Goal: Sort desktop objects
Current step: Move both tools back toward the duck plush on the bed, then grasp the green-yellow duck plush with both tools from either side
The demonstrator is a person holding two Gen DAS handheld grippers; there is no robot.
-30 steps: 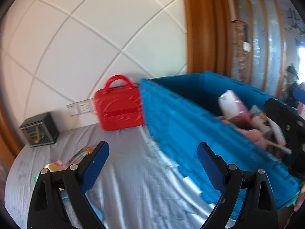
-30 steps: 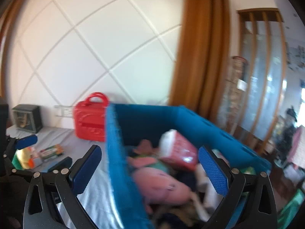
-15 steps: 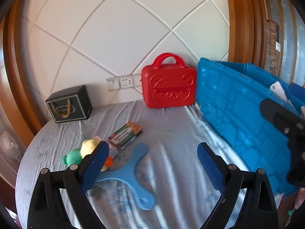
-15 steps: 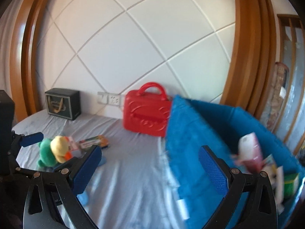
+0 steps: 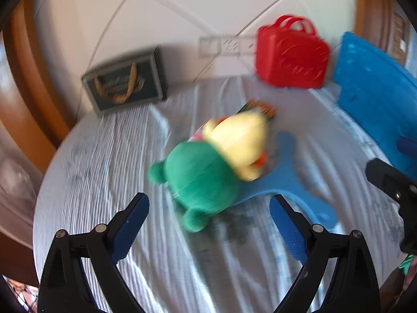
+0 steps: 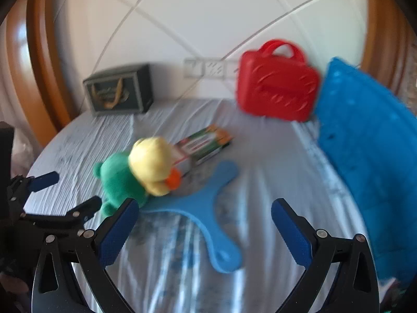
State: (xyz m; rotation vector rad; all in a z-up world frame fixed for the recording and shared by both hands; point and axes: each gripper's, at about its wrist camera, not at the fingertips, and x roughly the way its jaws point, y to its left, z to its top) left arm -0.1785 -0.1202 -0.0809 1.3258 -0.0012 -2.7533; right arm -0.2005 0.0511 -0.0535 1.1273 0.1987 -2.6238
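Two grippers (image 5: pixel 208 224) (image 6: pixel 204 224) spread, empty | fuzzy plush duck (image 5: pixel 213 167) | flat three-armed blue boomerang (image 6: pixel 208 208)

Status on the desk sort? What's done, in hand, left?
Done: cannot tell; blue bin contents hidden. In hand: nothing; left gripper and right gripper are open. Left: plush toy, blue boomerang, crayon box lie on the cloth.

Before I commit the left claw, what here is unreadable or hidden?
- Crayon box: print motion-blurred in both views; plush toy covers most of it in the left view.
- Blue bin: contents hidden behind its wall, right edge cut off.
- Boomerang: one arm under the plush.
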